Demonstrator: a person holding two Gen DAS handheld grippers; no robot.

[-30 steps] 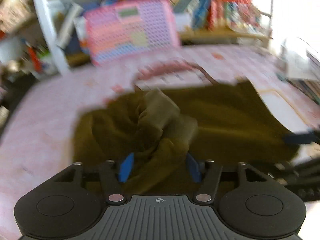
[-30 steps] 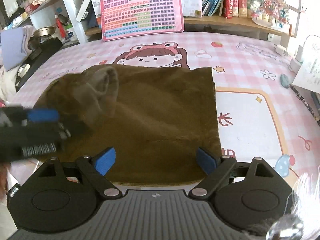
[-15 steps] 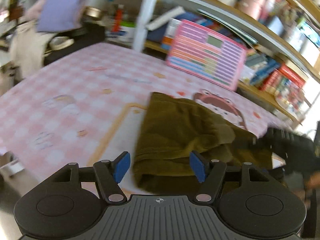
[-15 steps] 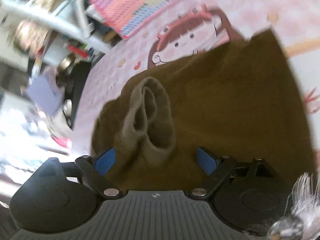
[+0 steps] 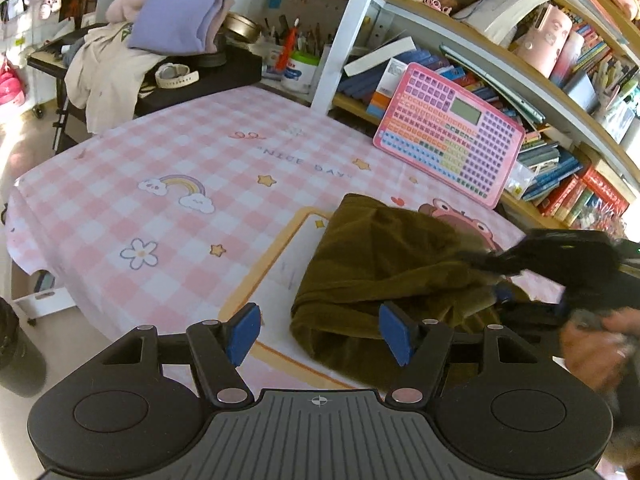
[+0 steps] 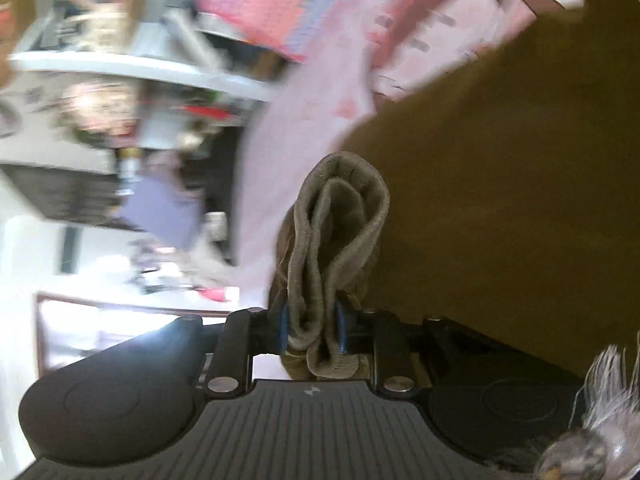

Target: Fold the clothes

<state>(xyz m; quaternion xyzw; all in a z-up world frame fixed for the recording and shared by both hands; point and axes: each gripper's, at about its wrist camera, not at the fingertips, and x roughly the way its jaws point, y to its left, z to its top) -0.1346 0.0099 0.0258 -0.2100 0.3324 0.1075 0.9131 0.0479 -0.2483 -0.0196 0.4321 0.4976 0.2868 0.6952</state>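
Note:
An olive-brown garment [image 5: 384,256] lies folded on the pink checked tablecloth [image 5: 168,184]. My left gripper [image 5: 320,334] is open, its blue pads standing either side of the garment's near left corner without touching it. My right gripper [image 6: 312,330] is shut on the garment's ribbed cuff [image 6: 340,216], which bunches up between the pads while the rest of the garment [image 6: 500,168] spreads to the right. In the left wrist view the right gripper [image 5: 552,284] shows as a dark blur over the garment's right side, with a hand [image 5: 592,340] behind it.
A pink toy keyboard [image 5: 452,132] leans against bookshelves [image 5: 540,80] at the back of the table. A black stand with piled clothes [image 5: 148,40] is off the table's far left. The table edge [image 5: 80,304] runs close on the left.
My left gripper let go of the garment, opened, and drew back to its left corner. My right gripper swung in, tilted, and shut on the ribbed cuff.

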